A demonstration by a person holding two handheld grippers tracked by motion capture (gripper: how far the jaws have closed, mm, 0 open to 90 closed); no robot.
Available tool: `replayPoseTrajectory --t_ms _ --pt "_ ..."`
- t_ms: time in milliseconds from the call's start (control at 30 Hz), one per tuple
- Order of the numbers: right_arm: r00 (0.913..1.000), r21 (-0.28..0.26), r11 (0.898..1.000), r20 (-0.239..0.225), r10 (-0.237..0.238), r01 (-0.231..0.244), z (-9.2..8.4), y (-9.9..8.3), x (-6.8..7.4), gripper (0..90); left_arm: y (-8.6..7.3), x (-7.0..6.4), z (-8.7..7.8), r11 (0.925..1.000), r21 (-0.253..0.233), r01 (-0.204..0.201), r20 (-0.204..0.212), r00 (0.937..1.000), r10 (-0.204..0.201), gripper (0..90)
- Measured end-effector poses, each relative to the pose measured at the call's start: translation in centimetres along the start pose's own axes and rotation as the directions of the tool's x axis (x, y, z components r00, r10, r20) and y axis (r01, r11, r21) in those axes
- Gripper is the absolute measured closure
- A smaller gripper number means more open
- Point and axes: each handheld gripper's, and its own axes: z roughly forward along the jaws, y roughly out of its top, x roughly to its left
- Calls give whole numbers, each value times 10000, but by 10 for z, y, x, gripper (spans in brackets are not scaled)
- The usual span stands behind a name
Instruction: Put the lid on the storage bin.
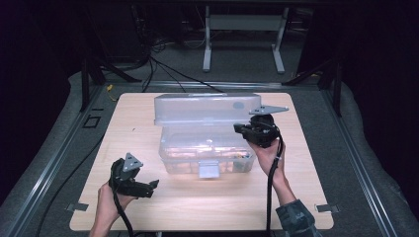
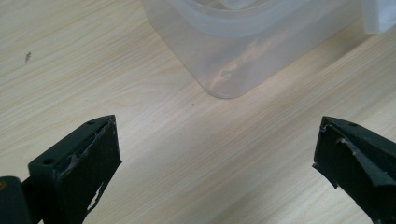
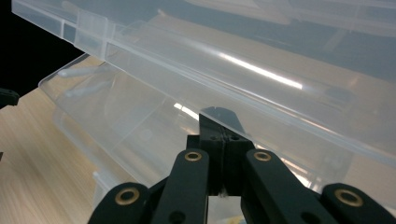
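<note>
we see a light wooden table in the high view, and it stands on a grey floor with dark metal rails at both sides. behind the table there is a grey metal frame and some black cables on the floor.

in the middle of the table stands a clear plastic box. its lid is raised and stands at the far side of the box, tilted back. on the front wall of the box hangs a small latch. inside the box we see some small things, but they are too unclear to name.

the right gripper is at the right end of the box, just at the lid's lower edge, and the person's hand holds it from below. in the right gripper view its jaws are pressed together with no thing between them, and their tip is right at the underside of the lid; whether it touches the lid we cannot tell.

the left gripper is low over the table, near the front left corner of the box and apart from it. in the left gripper view its jaws stand wide apart, with bare wood between them, and the rounded corner of the box is ahead.
</note>
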Motion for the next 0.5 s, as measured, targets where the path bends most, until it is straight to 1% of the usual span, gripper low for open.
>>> replayPoseTrajectory --t_ms 33,133,200,300,367,433,467,500 --pt "10000 -17 10000 -1 31 -31 -1 -2 -1 900 -1 1 2 10000 89 -20 35 10000 19 2" --pt "9999 -89 9999 143 66 -64 -7 -10 -4 900 -1 4 7 9998 171 72 -54 10000 -72 3" --pt "9997 -109 9999 219 93 -91 -10 -15 -7 900 -1 6 8 9998 162 119 -79 9999 -117 2" --pt "9993 -129 9995 269 278 -274 -17 -22 -12 900 -1 6 8 9998 141 155 -62 9999 -155 2" --pt "9989 -220 9991 266 380 -375 -19 -24 -14 900 -1 6 8 9998 106 177 -38 9998 -177 2" --pt "9990 -217 9989 164 427 -423 -22 -26 -15 900 -1 7 8 9998 93 181 -26 9998 -181 2" --pt "9989 -300 9988 267 396 -388 -23 -26 -15 900 -1 7 9 9997 73 223 -20 9998 -222 2" --pt "9989 -265 9988 247 409 -403 -25 -27 -15 900 -1 7 9 9997 81 220 -29 9998 -220 2"
